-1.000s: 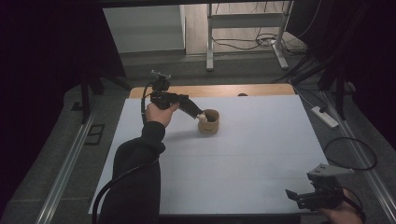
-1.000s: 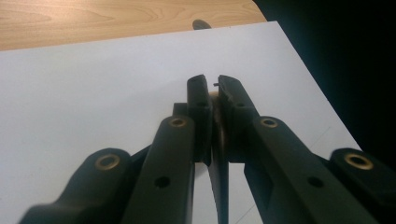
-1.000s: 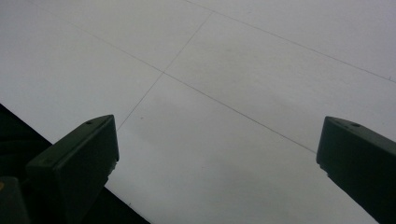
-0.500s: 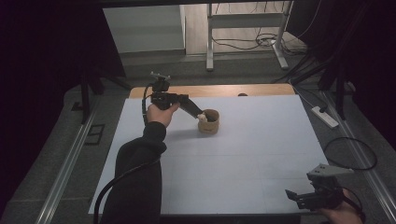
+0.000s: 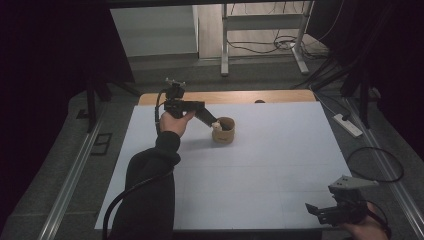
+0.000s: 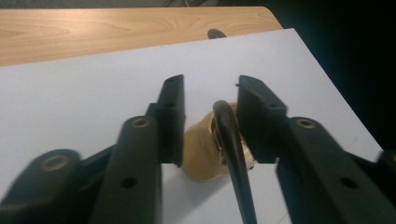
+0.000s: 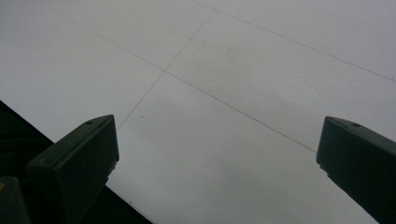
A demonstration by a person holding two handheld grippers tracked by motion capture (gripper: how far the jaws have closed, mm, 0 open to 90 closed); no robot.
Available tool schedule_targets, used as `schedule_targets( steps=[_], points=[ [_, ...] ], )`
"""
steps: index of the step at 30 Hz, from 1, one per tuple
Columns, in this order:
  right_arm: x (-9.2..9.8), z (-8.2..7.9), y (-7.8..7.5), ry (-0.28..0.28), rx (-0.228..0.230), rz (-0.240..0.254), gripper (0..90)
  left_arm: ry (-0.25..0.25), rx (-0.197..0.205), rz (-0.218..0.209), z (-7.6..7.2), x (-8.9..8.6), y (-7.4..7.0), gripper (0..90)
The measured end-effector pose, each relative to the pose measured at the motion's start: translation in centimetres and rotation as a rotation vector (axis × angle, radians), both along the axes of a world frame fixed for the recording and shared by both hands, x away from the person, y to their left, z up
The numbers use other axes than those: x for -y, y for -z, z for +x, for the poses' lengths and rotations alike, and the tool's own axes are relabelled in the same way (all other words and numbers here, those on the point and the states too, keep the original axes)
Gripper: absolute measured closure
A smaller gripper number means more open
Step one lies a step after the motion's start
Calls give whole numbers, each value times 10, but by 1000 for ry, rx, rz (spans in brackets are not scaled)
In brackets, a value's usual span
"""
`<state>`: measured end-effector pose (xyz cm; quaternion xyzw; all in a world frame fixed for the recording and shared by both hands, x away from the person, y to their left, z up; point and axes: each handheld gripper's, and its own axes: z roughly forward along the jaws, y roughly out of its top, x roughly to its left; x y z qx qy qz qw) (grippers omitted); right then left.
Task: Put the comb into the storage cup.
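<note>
Left gripper lets go at the cup; right gripper waits.

On the left, the left gripper [image 5: 214, 121] reaches out over the white table [image 5: 250, 170], its tip at the rim of the small tan cup [image 5: 223, 131] near the far edge. Its jaws have just been opening, and a dark curved handle [image 6: 232, 154] stands between them, close against one pad, no longer pinched. By the look of it, this is the release step; next, the hand needs to back straight off without snagging that handle. Far right, the right gripper [image 5: 334, 212] hangs idle, jaws spread wide on nothing.
</note>
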<state>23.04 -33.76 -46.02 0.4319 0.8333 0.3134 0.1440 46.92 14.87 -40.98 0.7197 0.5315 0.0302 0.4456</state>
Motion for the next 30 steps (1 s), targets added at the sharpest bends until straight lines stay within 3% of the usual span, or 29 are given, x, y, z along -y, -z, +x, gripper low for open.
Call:
schedule_targets(
  steps=[7,10,13,14,20,21,30],
  points=[
    [0,0,0,-2,-2,-2,0,-14,60,76,-4,4,-1,419],
    [0,0,0,-2,-1,-3,0,-22,112,107,-6,5,-3,323],
    [0,0,0,-5,-2,-5,0,-26,137,131,-8,7,-4,257],
    [0,0,0,-4,-2,-5,0,-29,167,148,-9,8,-5,240],
    [-1,0,0,-5,-2,-6,0,-24,221,172,-12,10,-5,166],
    [-1,0,0,-6,-2,-6,0,-21,244,177,-13,11,-5,139],
    [-1,0,0,-9,-1,-5,0,-8,281,192,-18,13,-3,62]
  ],
)
